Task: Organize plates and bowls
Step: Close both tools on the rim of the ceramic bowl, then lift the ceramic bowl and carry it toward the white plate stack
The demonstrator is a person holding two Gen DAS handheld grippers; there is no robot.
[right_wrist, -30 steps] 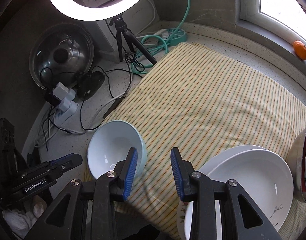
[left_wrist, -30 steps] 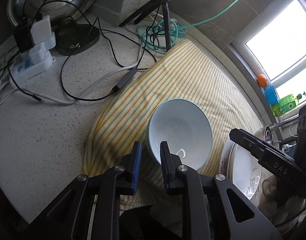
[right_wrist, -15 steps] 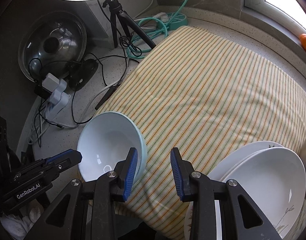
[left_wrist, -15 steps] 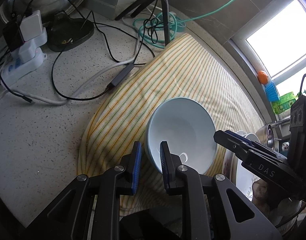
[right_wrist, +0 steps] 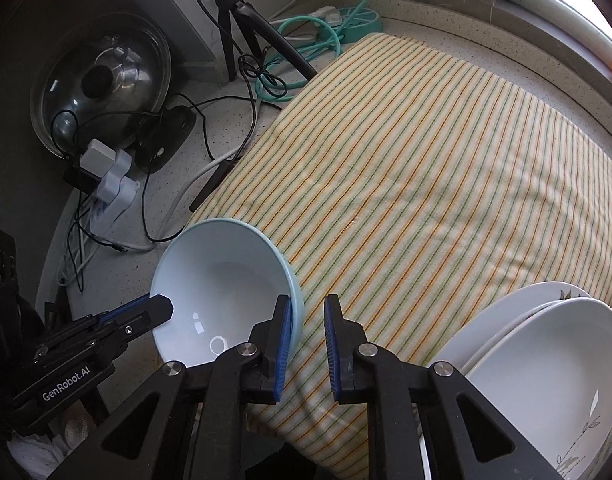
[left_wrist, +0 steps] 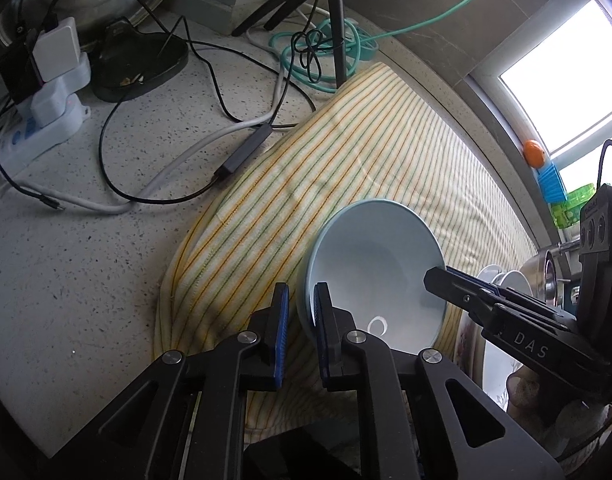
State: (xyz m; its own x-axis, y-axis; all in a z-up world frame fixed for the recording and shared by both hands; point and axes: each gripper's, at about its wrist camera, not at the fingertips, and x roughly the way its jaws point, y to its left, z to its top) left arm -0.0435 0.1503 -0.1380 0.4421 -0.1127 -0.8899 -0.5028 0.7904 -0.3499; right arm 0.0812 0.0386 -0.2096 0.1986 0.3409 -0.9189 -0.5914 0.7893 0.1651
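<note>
Over striped cloth (right_wrist: 426, 160) on a speckled counter (left_wrist: 85, 260): left gripper (left_wrist: 299, 312) clamped on the near rim of the pale blue bowl (left_wrist: 370, 264), tilted and empty. Right gripper (right_wrist: 308, 336) just closing to a narrow gap around the opposite rim, apparently not pinching yet; likely a two-handed carry. Stacked white plates (right_wrist: 546, 360) close by, empty too.

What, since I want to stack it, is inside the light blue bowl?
Nothing: the bowl shows a bare glazed bottom with light glints. Gripper fingers cover small parts of its rim, and its underside is hidden.
</note>
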